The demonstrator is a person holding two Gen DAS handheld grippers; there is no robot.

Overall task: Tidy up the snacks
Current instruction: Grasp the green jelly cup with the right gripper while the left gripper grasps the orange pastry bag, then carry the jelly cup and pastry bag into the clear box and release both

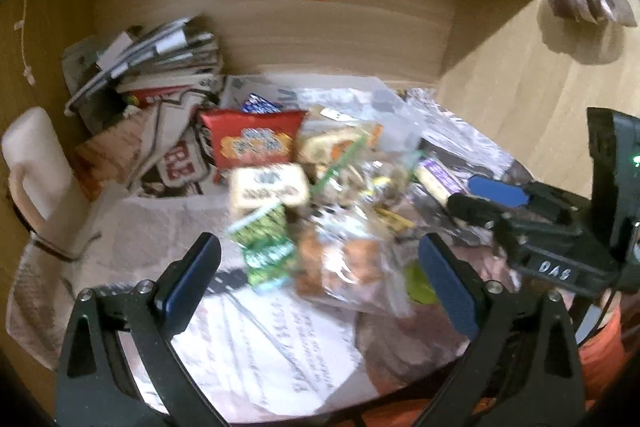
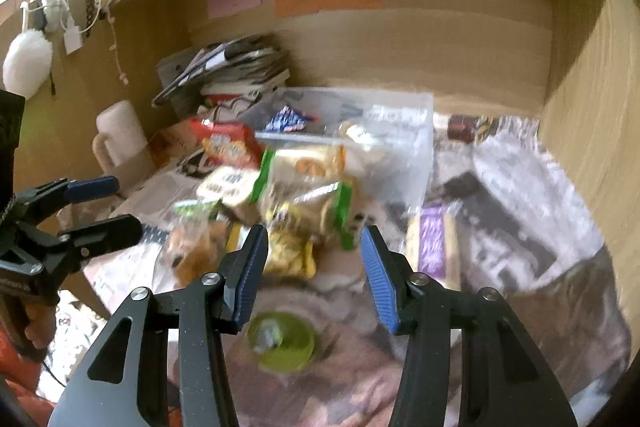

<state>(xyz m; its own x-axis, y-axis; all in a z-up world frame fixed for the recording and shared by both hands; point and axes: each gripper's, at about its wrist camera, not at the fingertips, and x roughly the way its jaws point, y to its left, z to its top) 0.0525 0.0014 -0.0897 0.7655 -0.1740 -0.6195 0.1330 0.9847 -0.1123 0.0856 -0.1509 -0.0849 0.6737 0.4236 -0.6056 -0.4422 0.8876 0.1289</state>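
A heap of snack packets lies on newspaper inside a wooden shelf bay: a red packet [image 1: 252, 141] [image 2: 226, 145], a cream packet [image 1: 268, 187], a green packet [image 1: 264, 243], an orange snack bag [image 1: 340, 263] [image 2: 192, 247], a purple bar [image 1: 436, 179] [image 2: 432, 243] and a large clear zip bag [image 2: 360, 139]. My left gripper [image 1: 318, 267] is open and empty just in front of the heap. My right gripper [image 2: 314, 259] is open and empty over a yellow packet [image 2: 288, 255]. Each gripper shows in the other's view [image 1: 484, 199] [image 2: 104, 203].
A stack of magazines [image 1: 160, 63] leans in the back left corner. A white mug [image 1: 36, 163] [image 2: 118, 135] stands at the left wall. A green lid [image 2: 282, 341] lies on the newspaper near the front. Wooden side walls [image 2: 592, 131] close in the bay.
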